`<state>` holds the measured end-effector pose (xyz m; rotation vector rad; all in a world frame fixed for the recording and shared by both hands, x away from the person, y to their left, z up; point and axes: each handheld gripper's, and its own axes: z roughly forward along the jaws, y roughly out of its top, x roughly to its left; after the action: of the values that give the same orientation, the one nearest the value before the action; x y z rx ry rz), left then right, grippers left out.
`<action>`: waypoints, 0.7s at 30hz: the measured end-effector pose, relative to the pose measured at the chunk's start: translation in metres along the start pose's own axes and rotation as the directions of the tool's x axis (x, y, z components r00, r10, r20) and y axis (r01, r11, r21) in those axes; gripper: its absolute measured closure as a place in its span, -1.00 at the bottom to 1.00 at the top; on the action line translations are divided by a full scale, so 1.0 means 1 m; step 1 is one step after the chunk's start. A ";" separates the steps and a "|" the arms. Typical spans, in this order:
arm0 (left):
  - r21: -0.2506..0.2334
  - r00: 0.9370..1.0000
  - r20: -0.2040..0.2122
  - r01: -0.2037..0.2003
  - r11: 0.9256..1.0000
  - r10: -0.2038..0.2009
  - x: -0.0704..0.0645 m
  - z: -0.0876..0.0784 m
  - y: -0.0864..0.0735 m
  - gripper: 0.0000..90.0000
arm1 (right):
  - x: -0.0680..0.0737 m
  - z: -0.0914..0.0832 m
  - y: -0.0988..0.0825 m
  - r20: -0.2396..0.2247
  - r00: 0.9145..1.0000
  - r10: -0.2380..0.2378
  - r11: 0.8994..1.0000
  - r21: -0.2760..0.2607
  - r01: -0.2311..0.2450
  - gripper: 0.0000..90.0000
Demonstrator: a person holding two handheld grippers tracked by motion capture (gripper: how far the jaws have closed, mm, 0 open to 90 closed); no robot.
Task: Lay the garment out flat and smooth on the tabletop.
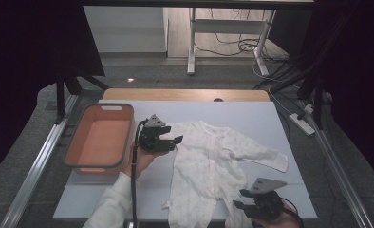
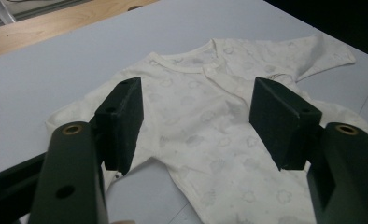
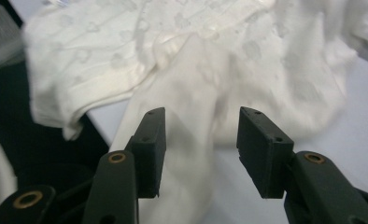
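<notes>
A white baby romper [image 1: 213, 156] lies spread on the pale table [image 1: 251, 114], neck toward the far side, one sleeve out to the right. My left gripper [image 1: 172, 134] hovers by its left shoulder. In the left gripper view the romper's [image 2: 205, 74] collar and snaps lie ahead between the left gripper's [image 2: 196, 121] wide open jaws, which touch nothing. My right gripper [image 1: 240, 199] is at the near edge by the romper's legs. In the right gripper view a leg of the romper [image 3: 191, 112] runs between the right gripper's [image 3: 201, 140] parted jaws, and the pads do not press it.
An orange basket [image 1: 104, 107] with a grey rim stands at the table's left side, nothing in it. A wooden strip [image 1: 185, 94] edges the far side. The romper's legs reach the near edge, with dark floor beyond. Bare tabletop lies at the far right.
</notes>
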<state>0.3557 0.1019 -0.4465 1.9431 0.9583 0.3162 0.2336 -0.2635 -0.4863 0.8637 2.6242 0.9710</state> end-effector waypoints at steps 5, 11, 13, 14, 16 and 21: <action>-0.005 1.000 0.005 -0.006 1.000 0.006 0.003 0.001 0.003 -0.21 | -0.001 0.022 0.004 -0.028 0.999 -0.023 0.997 0.076 0.025 0.75; 0.004 1.000 0.008 -0.013 1.000 0.013 0.006 0.005 0.005 -0.21 | 0.002 0.020 -0.003 -0.039 0.999 -0.027 0.995 0.098 0.030 0.93; 0.002 1.000 0.011 -0.011 1.000 0.011 0.007 0.006 0.006 -0.21 | 0.006 0.015 -0.009 -0.045 0.999 -0.020 0.995 0.100 0.025 0.93; 0.003 1.000 0.012 -0.012 1.000 0.012 0.007 0.007 0.007 -0.21 | 0.008 0.012 -0.012 -0.047 0.999 -0.021 0.994 0.102 0.025 0.93; 0.000 1.000 0.014 -0.010 1.000 0.010 0.007 0.007 0.008 -0.21 | 0.014 0.005 -0.020 -0.049 0.999 -0.014 0.994 0.108 0.019 0.93; 0.000 1.000 0.018 -0.017 1.000 0.017 0.006 0.008 0.010 -0.21 | 0.027 -0.011 -0.032 -0.054 0.999 -0.007 0.997 0.080 0.011 0.82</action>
<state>0.3693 0.0985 -0.4443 1.9520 0.9306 0.3082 0.1930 -0.2726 -0.4981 0.8543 2.7268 0.9040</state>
